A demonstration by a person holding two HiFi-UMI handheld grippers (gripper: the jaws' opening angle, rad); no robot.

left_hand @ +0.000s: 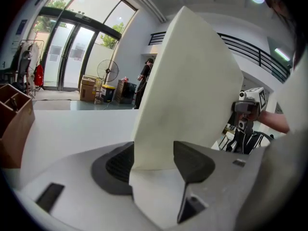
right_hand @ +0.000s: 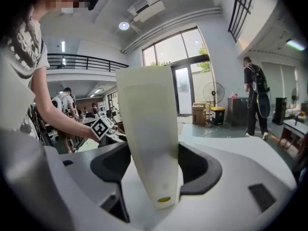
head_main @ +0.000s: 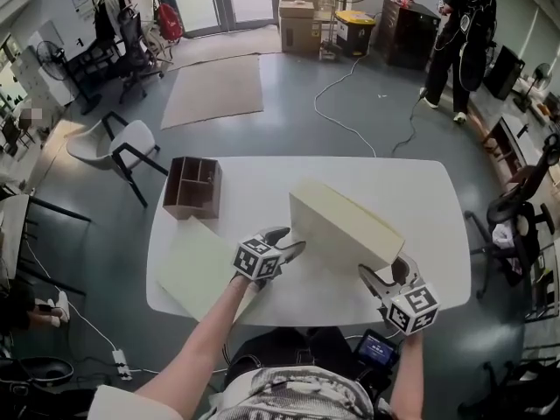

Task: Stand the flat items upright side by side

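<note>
A white table [head_main: 411, 199] with rounded corners fills the middle of the head view. On it a cream board [head_main: 337, 226] stands on its long edge, running slantwise from the table's middle toward the front right. A second cream board [head_main: 197, 265] lies flat at the front left, one corner hanging over the table's edge. A brown wooden organizer [head_main: 192, 186] with open compartments sits at the far left corner, well apart from the standing board. The left gripper [head_main: 284, 246] is clamped on the standing board's near left end, and the right gripper [head_main: 383, 276] is clamped on its front right end. Each gripper view shows the cream slab pinched between the dark pads. Beyond the table are a beige rug [head_main: 214, 90], a white chair [head_main: 118, 147], stacked cardboard boxes [head_main: 299, 20], a cable [head_main: 337, 103] across the floor and a person [head_main: 462, 33] standing at the far right. The left gripper and forearm cover part of the flat board. The standing board blocks much of both gripper views, and its bottom edge is hidden, so contact with the table cannot be judged.
</note>
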